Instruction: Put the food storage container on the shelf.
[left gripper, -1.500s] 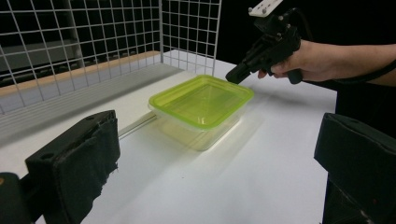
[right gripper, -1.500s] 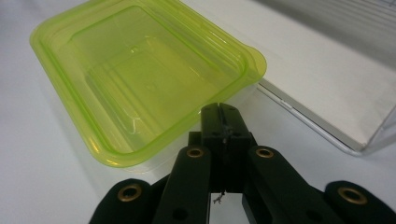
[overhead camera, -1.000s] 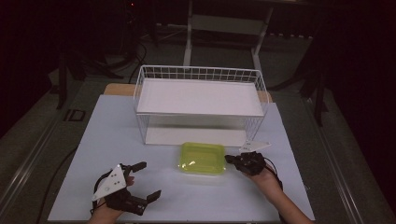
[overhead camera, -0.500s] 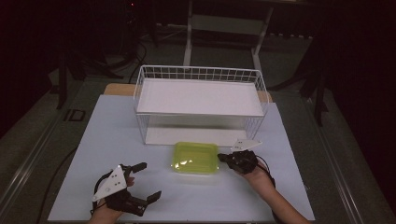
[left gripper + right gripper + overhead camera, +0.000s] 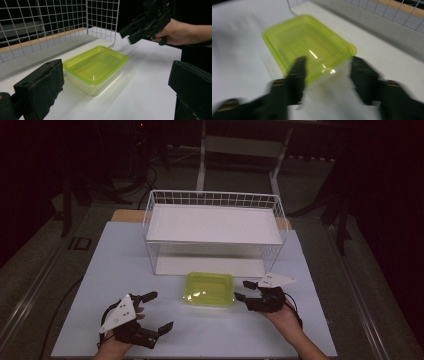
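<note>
A yellow-green lidded plastic container (image 5: 210, 289) lies on the white table, in front of the wire rack. My right gripper (image 5: 244, 290) is open at the container's right end, its jaws level with that end and just off it. The blurred right gripper view has the container (image 5: 307, 42) close ahead, its near end between the spread jaws of the right gripper (image 5: 329, 70). My left gripper (image 5: 159, 310) is open near the front left of the table, apart from the container. Beyond the wide jaws of the left gripper (image 5: 117, 72) lie the container (image 5: 96, 65) and the right gripper (image 5: 130, 33).
A white wire rack (image 5: 215, 200) with a flat shelf stands at the back of the table, its lower level open right behind the container. The white table top (image 5: 115, 260) ends near both hands at the front. Dark floor surrounds it.
My right gripper moved left up to the container's right end, and the container shifted slightly left. The left gripper stayed where it was.
</note>
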